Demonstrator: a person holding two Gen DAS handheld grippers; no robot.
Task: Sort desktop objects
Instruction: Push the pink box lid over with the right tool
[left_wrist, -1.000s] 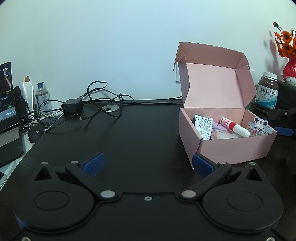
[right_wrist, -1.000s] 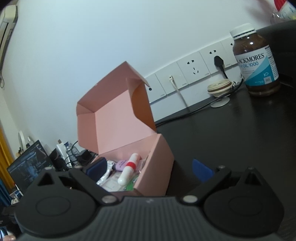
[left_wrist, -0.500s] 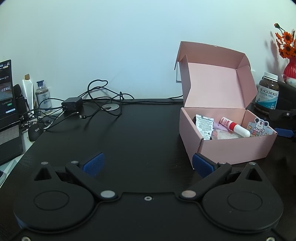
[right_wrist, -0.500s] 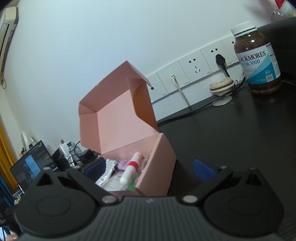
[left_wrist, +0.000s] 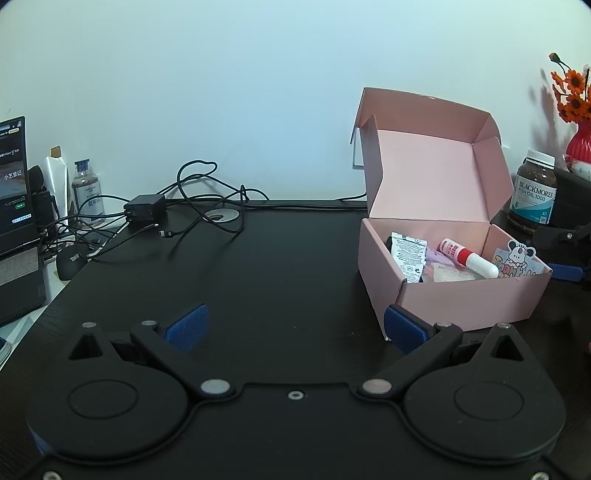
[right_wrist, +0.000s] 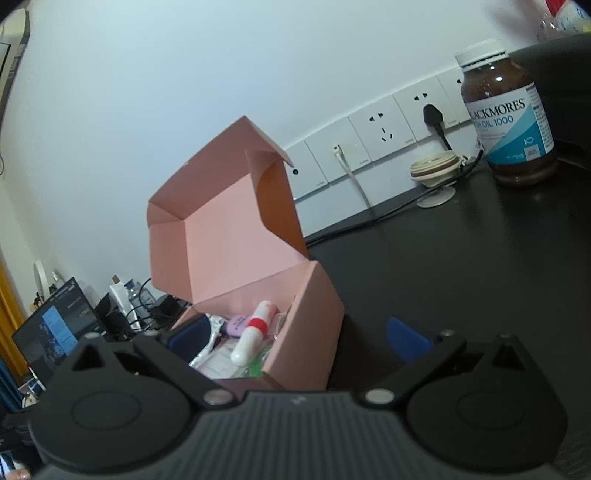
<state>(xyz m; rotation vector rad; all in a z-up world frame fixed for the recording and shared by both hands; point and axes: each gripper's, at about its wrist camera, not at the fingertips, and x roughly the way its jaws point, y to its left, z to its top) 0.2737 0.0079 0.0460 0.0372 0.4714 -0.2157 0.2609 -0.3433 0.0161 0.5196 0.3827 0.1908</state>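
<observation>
Pink box (left_wrist: 458, 299) at 3 o'clock on tabletop (left_wrist: 277, 266), lid up, small items inside. Both hand-held grippers, left (left_wrist: 295, 325) and right (right_wrist: 295, 336), wide open, empty. Risk: right gripper's left finger over box rim, could snag wall and shove light box.

The left gripper (left_wrist: 293, 326) is held low and level over the desk, its two blue-padded fingers (left_wrist: 186, 326) spread wide apart with nothing between them. The right gripper (right_wrist: 295, 338) is tilted, jaws likewise spread wide and empty; its left finger (right_wrist: 188, 334) reaches in over the pink box (right_wrist: 310, 321) while its right finger (right_wrist: 406, 341) stands outside the box wall. In the left wrist view, part of the right gripper (left_wrist: 565, 254) shows at the far right edge, just beside the box; no hand can be made out clearly in either view.
</observation>
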